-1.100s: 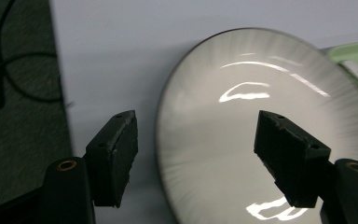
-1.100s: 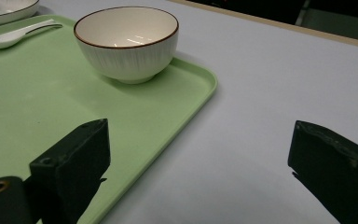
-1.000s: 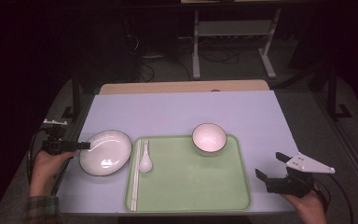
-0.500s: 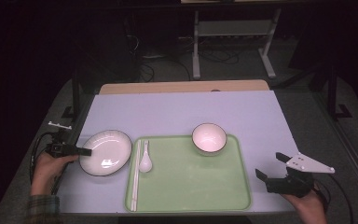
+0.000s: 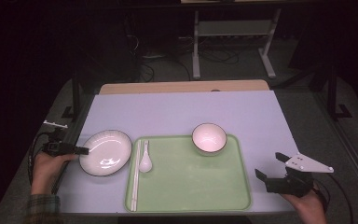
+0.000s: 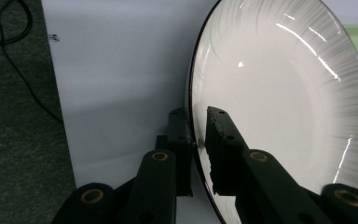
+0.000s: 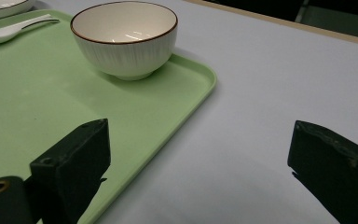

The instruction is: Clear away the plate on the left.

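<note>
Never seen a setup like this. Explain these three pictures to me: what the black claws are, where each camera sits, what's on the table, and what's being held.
There is no robot here. A person holds a two-jaw hand tool in each hand. The high view looks down from above the table. The other two views come from small cameras riding on each tool, looking along its black jaws.

On the pale table lies a green tray carrying a bowl, a white spoon and chopsticks. A white plate sits just left of the tray.

The left gripper has its jaws closed on the plate's rim, one jaw outside and one inside. The right gripper is open, holding nothing, beside the tray's right edge.
</note>
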